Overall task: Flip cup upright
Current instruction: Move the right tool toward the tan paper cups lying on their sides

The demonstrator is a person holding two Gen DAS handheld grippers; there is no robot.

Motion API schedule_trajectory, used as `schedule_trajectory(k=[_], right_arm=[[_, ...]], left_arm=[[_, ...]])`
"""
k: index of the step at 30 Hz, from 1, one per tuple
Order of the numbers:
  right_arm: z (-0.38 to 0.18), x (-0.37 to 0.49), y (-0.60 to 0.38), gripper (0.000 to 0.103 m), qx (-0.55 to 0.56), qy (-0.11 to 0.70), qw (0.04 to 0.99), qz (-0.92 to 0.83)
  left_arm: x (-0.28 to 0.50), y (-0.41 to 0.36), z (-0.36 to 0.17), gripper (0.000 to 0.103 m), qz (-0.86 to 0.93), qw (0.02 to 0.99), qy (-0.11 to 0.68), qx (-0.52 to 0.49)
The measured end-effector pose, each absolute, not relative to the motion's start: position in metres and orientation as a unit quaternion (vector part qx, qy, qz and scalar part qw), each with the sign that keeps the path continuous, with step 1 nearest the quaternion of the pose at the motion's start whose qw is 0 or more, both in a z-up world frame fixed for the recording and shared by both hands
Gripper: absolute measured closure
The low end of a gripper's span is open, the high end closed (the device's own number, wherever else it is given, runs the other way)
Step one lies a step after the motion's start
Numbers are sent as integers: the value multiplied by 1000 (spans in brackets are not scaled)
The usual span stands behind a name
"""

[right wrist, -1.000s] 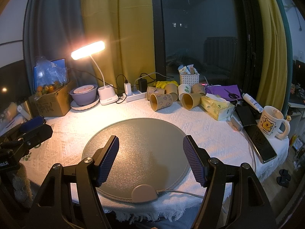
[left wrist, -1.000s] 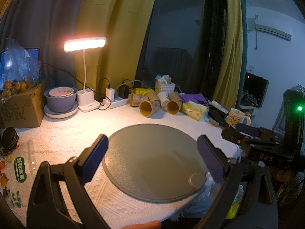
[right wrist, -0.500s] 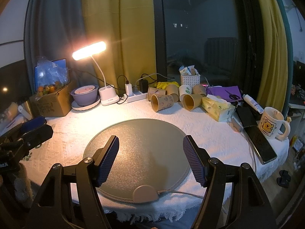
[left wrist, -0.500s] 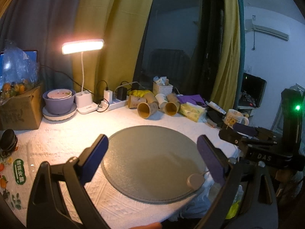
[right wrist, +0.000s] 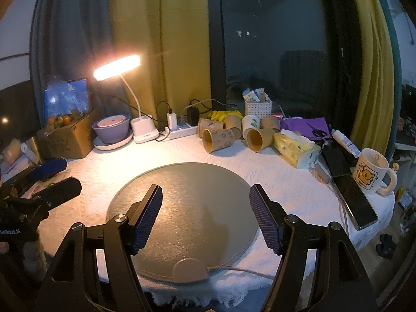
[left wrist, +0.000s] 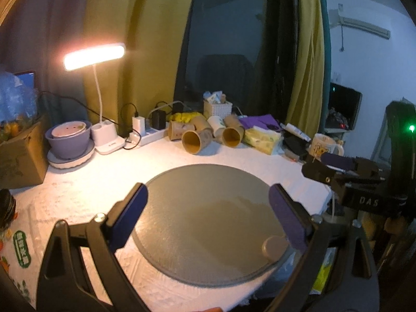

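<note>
Several brown paper cups [right wrist: 218,140] lie on their sides at the back of the white-clothed table, mouths toward me; they also show in the left wrist view [left wrist: 195,141]. A white paper cup [right wrist: 250,124] lies among them. My left gripper [left wrist: 208,219] is open and empty above the near part of the round grey mat [left wrist: 208,208]. My right gripper [right wrist: 206,218] is open and empty above the same mat [right wrist: 182,189]. Both are well short of the cups. Each gripper shows in the other's view, the left [right wrist: 52,179] and the right [left wrist: 335,166].
A lit desk lamp [right wrist: 118,66], a purple bowl [right wrist: 111,127] on a plate and a cardboard box [right wrist: 65,140] stand at back left. A power strip [right wrist: 182,130], white basket [right wrist: 258,106], tissue pack [right wrist: 296,148], phone [right wrist: 355,197] and mug [right wrist: 370,174] crowd the back and right.
Both grippers have risen and drawn back slightly, so the table sits a little lower in view. Both stay open. The cups have not moved.
</note>
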State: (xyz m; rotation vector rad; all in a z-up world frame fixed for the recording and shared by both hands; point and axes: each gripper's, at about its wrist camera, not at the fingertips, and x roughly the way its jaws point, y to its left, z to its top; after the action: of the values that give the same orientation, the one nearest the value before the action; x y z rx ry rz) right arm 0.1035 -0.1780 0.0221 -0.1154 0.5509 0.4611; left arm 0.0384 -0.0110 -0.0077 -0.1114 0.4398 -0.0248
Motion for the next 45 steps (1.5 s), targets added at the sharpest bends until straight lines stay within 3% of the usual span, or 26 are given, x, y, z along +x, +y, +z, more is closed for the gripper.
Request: schedule_trajectory(k=[32, 38, 40, 45], right_arm=[[-11, 261, -198, 30, -60, 307, 929, 197], [-19, 291, -203, 35, -66, 310, 928, 195], [-23, 301, -206, 44, -70, 313, 928, 192], [-30, 327, -215, 46, -73, 322, 925, 187]], left_arm=[[231, -29, -24, 8, -68, 947, 314, 4], [268, -41, -29, 8, -80, 943, 322, 20], [281, -45, -30, 8, -83, 942, 324, 24], [317, -53, -33, 8, -90, 940, 327, 30]])
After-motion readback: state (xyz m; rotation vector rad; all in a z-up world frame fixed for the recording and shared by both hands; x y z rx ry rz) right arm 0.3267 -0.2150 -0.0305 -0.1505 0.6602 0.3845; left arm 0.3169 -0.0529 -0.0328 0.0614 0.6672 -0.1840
